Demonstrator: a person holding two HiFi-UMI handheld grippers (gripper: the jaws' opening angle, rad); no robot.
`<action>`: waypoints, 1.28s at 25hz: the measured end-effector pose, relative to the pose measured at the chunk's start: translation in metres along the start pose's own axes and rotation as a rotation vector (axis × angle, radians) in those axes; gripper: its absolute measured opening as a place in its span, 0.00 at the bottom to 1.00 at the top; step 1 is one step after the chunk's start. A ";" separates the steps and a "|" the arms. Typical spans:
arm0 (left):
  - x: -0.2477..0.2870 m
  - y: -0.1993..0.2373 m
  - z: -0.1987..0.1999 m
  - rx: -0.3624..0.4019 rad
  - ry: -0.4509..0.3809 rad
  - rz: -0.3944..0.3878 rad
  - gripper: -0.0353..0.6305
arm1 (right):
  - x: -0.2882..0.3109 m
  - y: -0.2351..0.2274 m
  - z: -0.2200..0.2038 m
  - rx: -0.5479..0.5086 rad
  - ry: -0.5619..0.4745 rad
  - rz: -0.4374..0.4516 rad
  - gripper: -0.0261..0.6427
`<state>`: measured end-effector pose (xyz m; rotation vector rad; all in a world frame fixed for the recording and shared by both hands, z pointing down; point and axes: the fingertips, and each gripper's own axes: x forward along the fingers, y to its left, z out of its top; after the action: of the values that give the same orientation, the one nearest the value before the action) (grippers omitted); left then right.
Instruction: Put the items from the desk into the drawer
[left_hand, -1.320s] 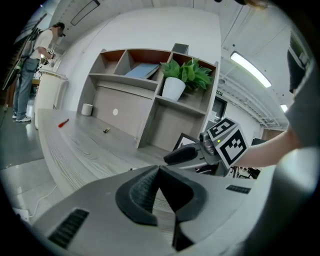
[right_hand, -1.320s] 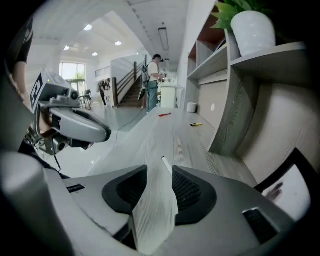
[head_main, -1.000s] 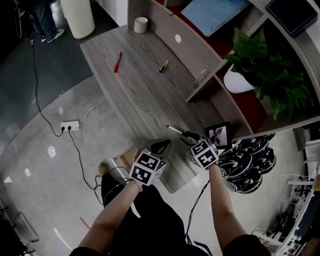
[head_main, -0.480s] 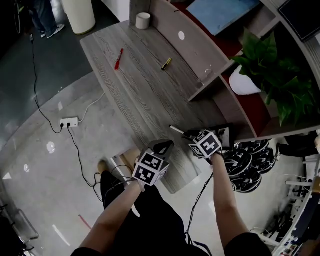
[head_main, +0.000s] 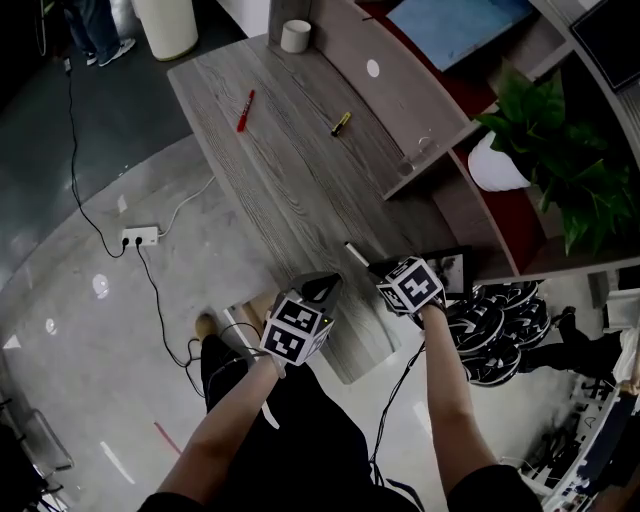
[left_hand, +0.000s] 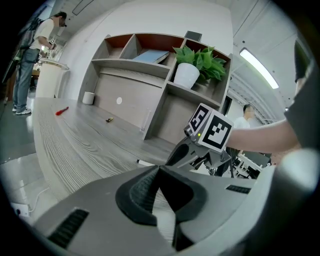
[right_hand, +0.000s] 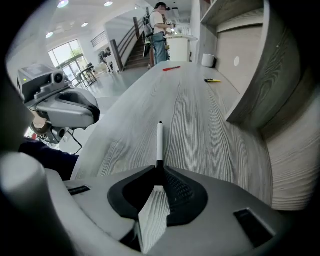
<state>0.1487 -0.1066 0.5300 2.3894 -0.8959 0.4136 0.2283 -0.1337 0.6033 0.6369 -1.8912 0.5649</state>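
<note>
Wooden desk (head_main: 290, 190) carries red marker (head_main: 244, 110), yellow marker (head_main: 341, 123), white cylinder (head_main: 295, 36).

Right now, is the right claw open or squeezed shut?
Shut. In the right gripper view, the right gripper has its jaws pinched together on the dark end of the white pen, which sticks straight out in front.

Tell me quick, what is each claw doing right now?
Left gripper: closed, empty.
Right gripper: closed on the slim white pen with a black end.
</note>
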 end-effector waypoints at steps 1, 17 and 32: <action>-0.001 0.000 -0.001 -0.003 0.001 0.002 0.05 | 0.000 0.000 0.000 0.010 -0.007 -0.001 0.17; -0.037 0.009 -0.012 0.013 -0.003 0.049 0.05 | -0.004 0.011 0.007 0.105 -0.093 -0.072 0.17; -0.095 0.033 -0.034 -0.017 -0.032 0.151 0.05 | -0.006 0.088 0.044 0.119 -0.201 -0.014 0.17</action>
<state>0.0539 -0.0593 0.5271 2.3269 -1.0942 0.4248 0.1435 -0.0944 0.5726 0.8098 -2.0497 0.6275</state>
